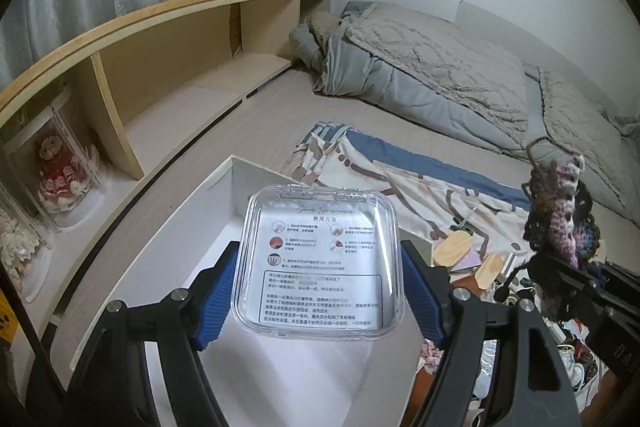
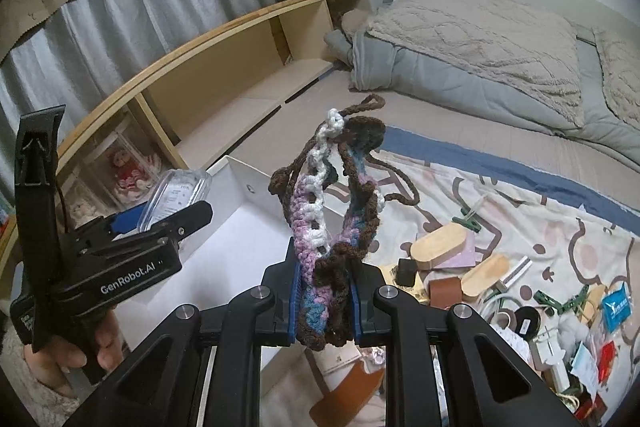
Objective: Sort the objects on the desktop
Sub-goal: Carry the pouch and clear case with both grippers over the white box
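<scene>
clear case (image 1: 318, 263) in left tool (image 1: 320, 291), over white box (image 1: 224, 195)

Clear plastic case (image 1: 318, 263) and crocheted yarn piece (image 2: 332, 223), both apparently held aloft.

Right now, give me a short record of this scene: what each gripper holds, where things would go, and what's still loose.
left gripper: shut on clear plastic case
right gripper: shut on crocheted yarn piece
under the case: white box, open top
loose items: wooden blocks, green clips, tape roll on patterned cloth
</scene>
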